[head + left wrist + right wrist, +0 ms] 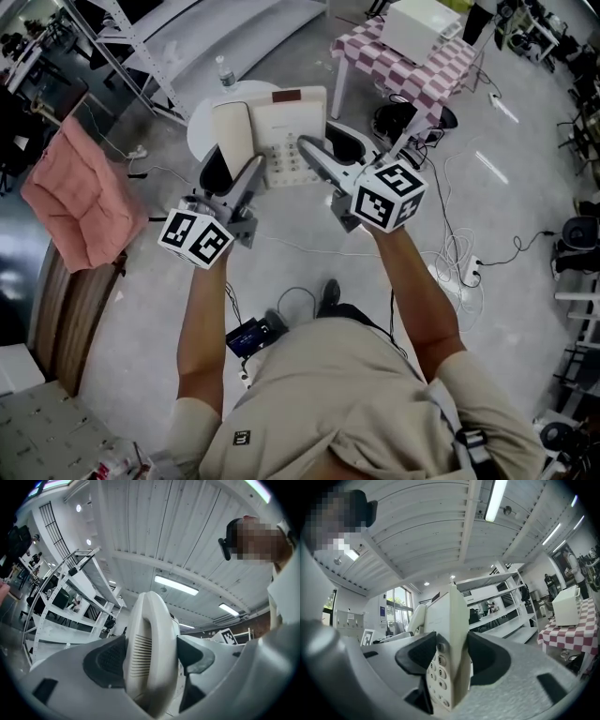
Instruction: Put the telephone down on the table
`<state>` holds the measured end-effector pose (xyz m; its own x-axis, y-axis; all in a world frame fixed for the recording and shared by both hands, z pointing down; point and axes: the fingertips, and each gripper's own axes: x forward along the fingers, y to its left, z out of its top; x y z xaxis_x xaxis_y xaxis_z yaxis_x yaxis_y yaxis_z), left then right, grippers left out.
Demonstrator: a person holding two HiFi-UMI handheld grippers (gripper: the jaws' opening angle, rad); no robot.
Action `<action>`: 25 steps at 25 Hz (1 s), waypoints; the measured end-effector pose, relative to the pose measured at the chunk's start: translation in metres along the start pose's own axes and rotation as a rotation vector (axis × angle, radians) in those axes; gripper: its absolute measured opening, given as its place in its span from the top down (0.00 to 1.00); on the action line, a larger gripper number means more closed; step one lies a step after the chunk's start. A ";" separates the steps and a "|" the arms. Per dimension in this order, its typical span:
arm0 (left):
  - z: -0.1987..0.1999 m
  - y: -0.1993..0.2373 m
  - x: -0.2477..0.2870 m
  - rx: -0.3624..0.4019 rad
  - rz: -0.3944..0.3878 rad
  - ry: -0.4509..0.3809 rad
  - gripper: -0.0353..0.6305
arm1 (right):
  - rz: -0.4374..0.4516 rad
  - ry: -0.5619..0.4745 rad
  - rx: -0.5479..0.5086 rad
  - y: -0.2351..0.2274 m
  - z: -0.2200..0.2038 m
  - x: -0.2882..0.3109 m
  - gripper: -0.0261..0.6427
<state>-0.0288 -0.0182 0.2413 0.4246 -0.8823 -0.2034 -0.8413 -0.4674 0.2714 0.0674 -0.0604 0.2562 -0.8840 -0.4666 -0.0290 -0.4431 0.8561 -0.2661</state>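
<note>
Well, the one telephone [292, 122] is cream white with a handset [232, 131] on its left and rows of little round buttons, and it is over the round white table [200, 127], but I cannot tell if it touches. Two tongs hold it: the left tongs [228, 173] squeeze the handset and the right tongs [328, 150] squeeze the button part. It covers most of the small table, with open gray floor [281, 258] around and one bottle [225, 73] by the far edge.
</note>
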 end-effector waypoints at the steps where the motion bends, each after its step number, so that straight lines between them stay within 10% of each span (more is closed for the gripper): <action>1: -0.002 0.001 0.006 0.004 0.004 -0.006 0.45 | 0.008 0.003 0.002 -0.007 0.001 0.001 0.67; 25: -0.015 0.009 0.077 0.027 0.071 0.004 0.45 | 0.073 0.008 0.024 -0.080 0.018 0.014 0.67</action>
<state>0.0009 -0.0910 0.2421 0.3646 -0.9134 -0.1808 -0.8782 -0.4019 0.2593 0.0932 -0.1397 0.2594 -0.9150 -0.4012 -0.0417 -0.3737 0.8821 -0.2867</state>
